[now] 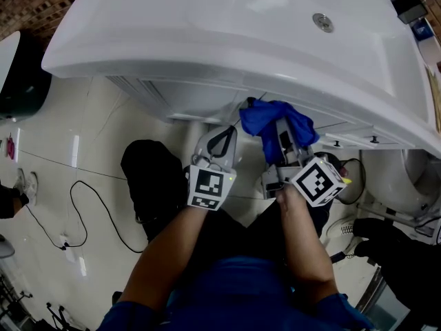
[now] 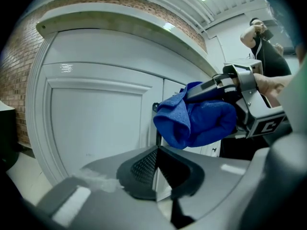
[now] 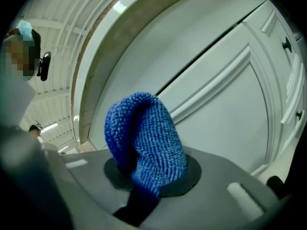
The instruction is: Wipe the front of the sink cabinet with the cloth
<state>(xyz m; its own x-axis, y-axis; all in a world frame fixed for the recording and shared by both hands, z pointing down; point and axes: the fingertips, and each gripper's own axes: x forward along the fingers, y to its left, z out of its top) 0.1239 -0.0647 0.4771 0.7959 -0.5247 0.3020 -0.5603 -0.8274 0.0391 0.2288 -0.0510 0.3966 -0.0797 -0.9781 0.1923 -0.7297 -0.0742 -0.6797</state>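
R gripper (image 1: 282, 135) was pinched tight on the blue cloth (image 3: 144, 138), w/ a fat folded wad sticking out past the jaw tips. L gripper (image 2: 157, 169) had its jaws pressed together on nothing. It was held just beside the R one, lower and to its left in the head view. The wad sat close to the upper part of the cabinet front (image 2: 96, 128), under the sink (image 1: 227, 40) overhang. It was next to a small dark knob (image 2: 155, 107) by the seam btwn two doors. No view showed whether the cloth was actually touching the panel.

Judgement: the step in hand looked like the wipe itself, at or near its start. To do it well:
- **Contact:** push the wad flat onto the panel so the cloth, not the jaw tips, takes the contact.
- **Grip:** hold firm, since the fold could drag out under friction.
- **Passes:** work in overlapping strokes, top rail first, then down each door, incl. the recessed frames where grime prob. collects.
- **Knob:** go round it rather than over it, as the cloth would likely snag there.
- **L gripper:** it had no job yet. Best held clear of the stroke path, or used to steady a door if one swung.
- **Lower panels:** these would prob. need a crouch or a tilted wrist for even pressure.
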